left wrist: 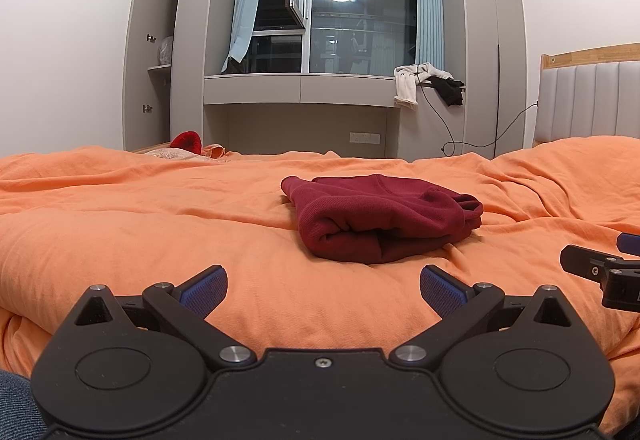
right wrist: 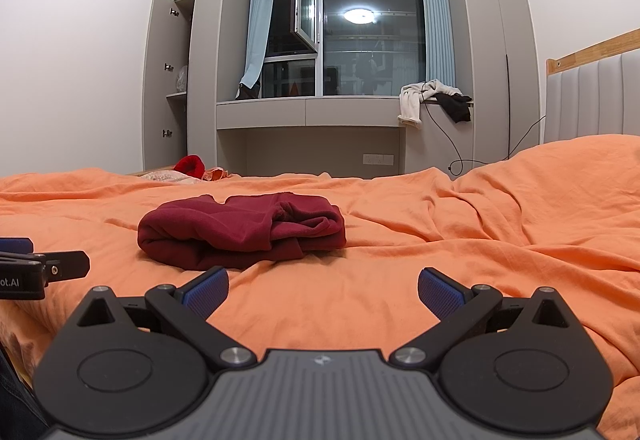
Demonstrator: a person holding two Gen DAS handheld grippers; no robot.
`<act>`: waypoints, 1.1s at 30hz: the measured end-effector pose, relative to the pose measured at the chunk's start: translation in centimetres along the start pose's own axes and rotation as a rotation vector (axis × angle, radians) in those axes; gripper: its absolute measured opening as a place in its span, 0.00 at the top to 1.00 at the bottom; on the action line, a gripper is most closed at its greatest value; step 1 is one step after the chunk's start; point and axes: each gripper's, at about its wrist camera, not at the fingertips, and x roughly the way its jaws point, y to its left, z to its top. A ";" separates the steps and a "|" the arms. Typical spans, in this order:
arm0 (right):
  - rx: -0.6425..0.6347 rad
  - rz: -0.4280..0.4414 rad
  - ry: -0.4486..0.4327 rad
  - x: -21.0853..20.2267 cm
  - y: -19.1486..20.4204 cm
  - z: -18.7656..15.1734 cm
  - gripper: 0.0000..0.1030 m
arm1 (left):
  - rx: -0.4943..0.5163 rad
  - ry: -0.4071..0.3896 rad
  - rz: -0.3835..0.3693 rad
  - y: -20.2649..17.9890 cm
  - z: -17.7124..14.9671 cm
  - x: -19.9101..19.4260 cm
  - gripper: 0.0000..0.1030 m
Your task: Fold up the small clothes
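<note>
Looking at this one, the dark red garment (left wrist: 380, 217) is sitting in a compact folded bundle roughly mid-bed on the orange duvet (left wrist: 140, 232), and neither tool is touching it. The left gripper (left wrist: 323, 290) has its jaws spread wide with nothing between the blue pads (left wrist: 204, 290), and it hangs low over the cover on the near side of the bundle. Same story for the right gripper (right wrist: 323, 290): wide open, empty, near the bedding, with the bundle ahead and off to its left. Each one shows up at the edge of the other's view, so they're parked side by side, well back from the cloth. My read is that this piece is basically done, since the layers are stacked and the edges tucked under, though the right end looks a bit lumpy. Backing off with open jaws makes sense so nothing snags and undoes the fold. More clothes (right wrist: 434, 99) are draped on the window ledge (right wrist: 312, 107) across the room.
</note>
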 end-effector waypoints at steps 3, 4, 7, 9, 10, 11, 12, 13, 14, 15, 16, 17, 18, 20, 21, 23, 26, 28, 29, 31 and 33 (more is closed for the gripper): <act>-0.001 0.000 0.000 0.0 0.0 0.0 0.00 | 0.000 0.000 0.000 0.0 0.0 0.0 0.01; -0.001 -0.001 0.001 0.0 0.0 0.0 0.00 | 0.000 0.000 0.000 0.0 0.0 0.0 0.01; -0.001 0.000 0.001 0.0 0.0 -0.1 0.00 | 0.000 -0.001 0.000 0.0 0.0 0.0 0.01; -0.001 0.000 0.001 0.0 0.0 -0.1 0.00 | 0.000 0.000 0.000 0.0 0.0 0.0 0.01; -0.002 0.000 0.001 0.0 -0.1 -0.1 0.00 | 0.001 0.000 0.001 0.0 0.0 0.0 0.01; -0.001 0.000 0.001 0.0 0.0 -0.1 0.00 | 0.001 0.001 0.001 0.0 0.0 -0.1 0.01; -0.001 0.000 0.001 -0.1 0.0 -0.1 0.00 | 0.001 0.001 0.002 0.0 0.0 -0.1 0.01; -0.001 0.000 0.001 0.0 0.0 -0.1 0.00 | 0.001 0.001 0.002 0.0 0.1 -0.1 0.01; -0.001 0.000 0.001 0.0 0.0 0.0 0.00 | 0.001 0.001 0.002 0.0 0.1 -0.1 0.01; -0.001 -0.001 0.001 0.0 0.0 0.0 0.00 | 0.000 0.001 0.002 0.0 0.1 -0.1 0.01; -0.002 -0.001 0.002 -0.1 0.0 -0.1 0.00 | 0.000 0.001 0.000 0.0 0.1 -0.1 0.01; -0.001 -0.001 0.001 0.0 0.0 0.0 0.00 | -0.001 0.001 -0.002 0.0 0.1 -0.1 0.01; -0.001 0.000 0.001 0.0 0.0 0.0 0.00 | -0.002 0.003 -0.004 0.0 0.1 0.0 0.01; -0.002 -0.001 0.002 0.0 0.1 0.0 0.00 | 0.007 0.023 0.010 -0.2 0.1 0.1 0.01; -0.003 0.000 0.002 0.0 0.0 -0.1 0.00 | 0.021 0.032 0.023 -0.4 0.0 0.3 0.01; -0.003 0.000 0.003 0.1 0.0 -0.2 0.00 | 0.050 0.033 0.059 -0.7 0.0 0.4 0.01; -0.003 0.000 0.004 0.0 0.0 -0.2 0.00 | 0.064 0.020 0.093 -0.9 0.0 0.3 0.01; -0.003 0.000 0.003 0.0 0.0 -0.2 0.00 | 0.053 0.020 0.092 -0.7 0.1 0.3 0.01; -0.004 0.000 0.003 0.1 0.1 -0.1 0.00 | 0.048 0.020 0.092 -0.6 0.1 0.3 0.01; -0.004 0.000 0.003 0.0 0.0 -0.2 0.00 | 0.044 0.019 0.098 -0.6 0.1 0.3 0.01; -0.004 0.000 0.003 0.1 0.1 -0.1 0.00 | 0.042 0.019 0.098 -0.6 0.2 0.4 0.01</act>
